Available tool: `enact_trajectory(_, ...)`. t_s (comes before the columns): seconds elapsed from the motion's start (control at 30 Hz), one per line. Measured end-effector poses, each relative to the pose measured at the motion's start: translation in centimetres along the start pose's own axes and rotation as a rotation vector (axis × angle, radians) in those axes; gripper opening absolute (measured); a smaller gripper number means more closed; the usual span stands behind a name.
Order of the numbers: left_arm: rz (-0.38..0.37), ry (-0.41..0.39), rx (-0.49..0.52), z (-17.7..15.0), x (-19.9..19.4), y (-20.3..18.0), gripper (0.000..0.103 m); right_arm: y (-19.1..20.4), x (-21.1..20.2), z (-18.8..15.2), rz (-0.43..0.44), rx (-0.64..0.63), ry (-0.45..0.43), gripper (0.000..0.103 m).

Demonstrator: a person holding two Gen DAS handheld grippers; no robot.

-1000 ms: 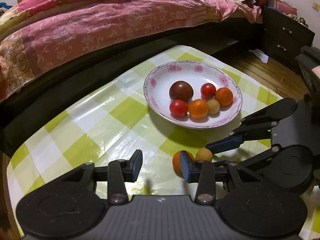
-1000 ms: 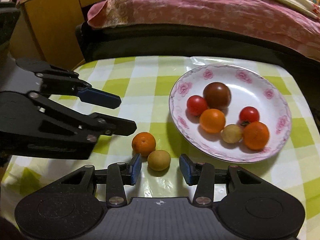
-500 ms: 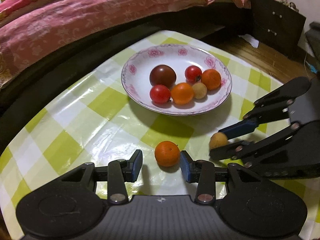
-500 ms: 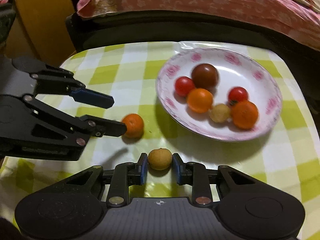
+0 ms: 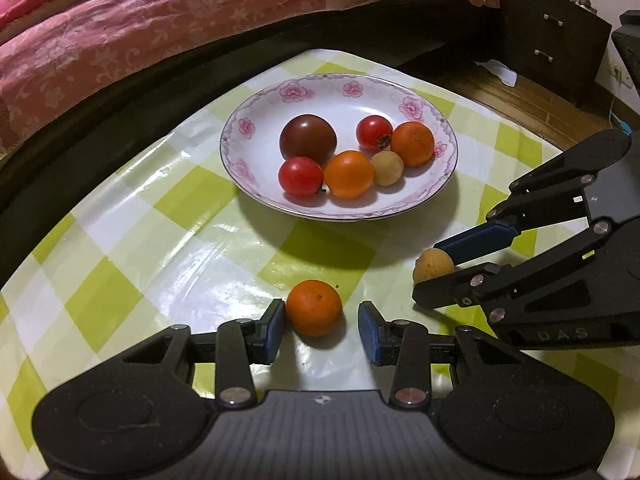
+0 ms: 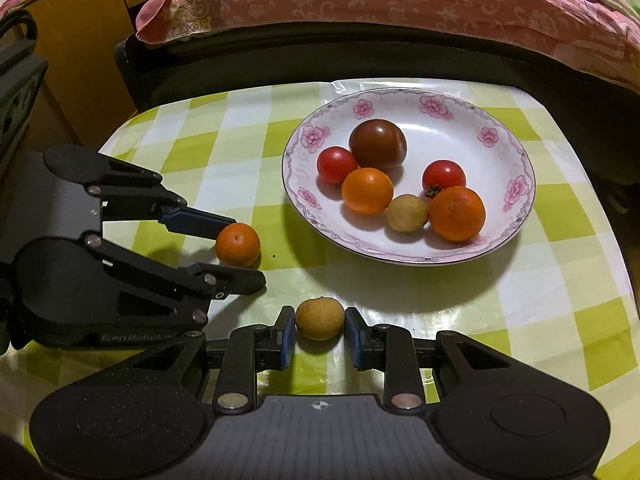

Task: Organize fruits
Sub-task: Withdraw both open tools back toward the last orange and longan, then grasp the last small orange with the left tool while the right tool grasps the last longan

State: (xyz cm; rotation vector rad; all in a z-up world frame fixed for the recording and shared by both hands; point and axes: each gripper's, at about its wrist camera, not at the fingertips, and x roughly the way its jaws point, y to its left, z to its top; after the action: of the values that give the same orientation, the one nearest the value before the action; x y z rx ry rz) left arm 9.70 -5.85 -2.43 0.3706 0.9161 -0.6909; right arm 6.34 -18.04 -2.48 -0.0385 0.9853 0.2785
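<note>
left black two-finger gripper (image 5: 322, 330): jaws apart around smooth round orange citrus fruit (image 5: 314, 308) on glossy green-checked tablecloth (image 5: 132, 256) | right black two-finger gripper (image 6: 320, 336): clamped on matte tan oval fruit (image 6: 319, 318) | round floral-rimmed porcelain plate (image 6: 500, 236) of fruit at 12 o'clock

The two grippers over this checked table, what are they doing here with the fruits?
A person holds both grippers and is gathering fruits into the flowered plate, which already holds six. The right gripper is closed on a small tan fruit on the tablecloth. The left gripper is open around a small orange: one pad touches it, the other is apart. Neither fruit is lifted.
</note>
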Motion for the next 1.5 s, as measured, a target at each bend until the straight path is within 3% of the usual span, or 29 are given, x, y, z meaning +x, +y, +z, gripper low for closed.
enact_trajectory(0.57,0.017,-0.005,-0.018,0.0,0.1,-0.1,0.042,0.1,0.3,0.2,-0.007,-0.014,-0.005,0.024)
enact_trajectory(0.7,0.018,-0.002,-0.013,0.1,0.1,-0.3,0.037,0.1,0.3,0.2,-0.010,-0.010,-0.003,0.024)
enact_trajectory(1.5,0.029,0.033,0.025,0.0,-0.4,-1.2,0.037,0.4,0.4,0.2,-0.039,-0.038,0.017,0.024)
